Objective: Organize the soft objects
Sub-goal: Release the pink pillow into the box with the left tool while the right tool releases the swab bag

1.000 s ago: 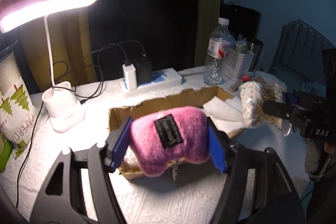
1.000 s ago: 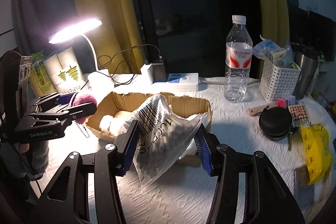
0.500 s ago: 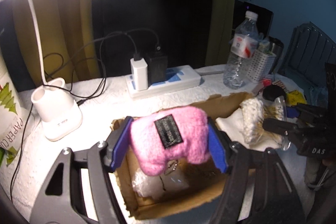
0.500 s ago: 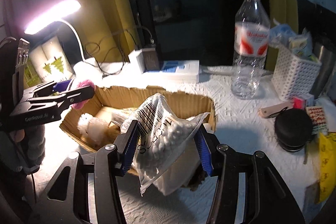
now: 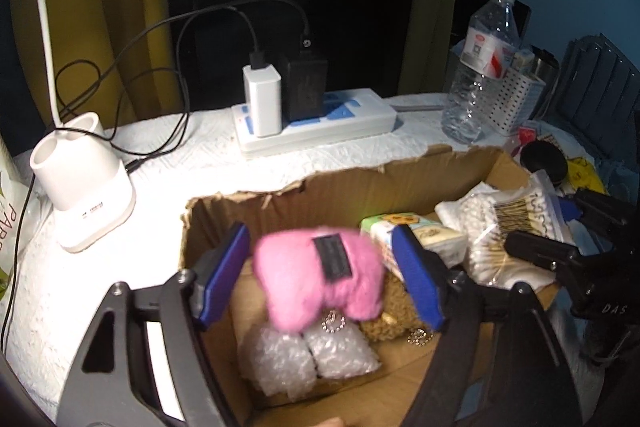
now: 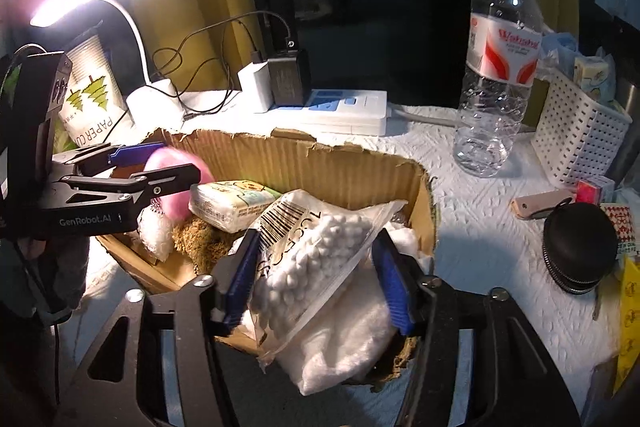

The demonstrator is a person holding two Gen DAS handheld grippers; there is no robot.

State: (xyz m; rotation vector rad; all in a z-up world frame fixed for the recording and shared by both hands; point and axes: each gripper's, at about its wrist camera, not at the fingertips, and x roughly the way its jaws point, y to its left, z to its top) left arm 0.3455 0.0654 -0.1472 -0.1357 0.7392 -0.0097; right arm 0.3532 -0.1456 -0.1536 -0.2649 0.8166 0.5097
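left gripper [image 5: 320, 279] | spread wide, apparently releasing blurred fuzzy pink plush pillow [image 5: 320, 277] between pads, above torn brown cardboard box [image 5: 248, 211] || right gripper [image 6: 316, 279] | clamping clear cotton-ball bag [image 6: 320, 251] over box, ready for dropping in

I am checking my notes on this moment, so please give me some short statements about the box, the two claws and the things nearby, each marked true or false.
1. The left claw is open around the pink plush toy. True.
2. The pink plush toy is over the cardboard box. True.
3. The right claw has a bag of cotton balls between its fingers. True.
4. The water bottle lies on its side. False: it stands upright.
5. The power strip has nothing plugged in. False: a white charger and a black adapter are plugged in.
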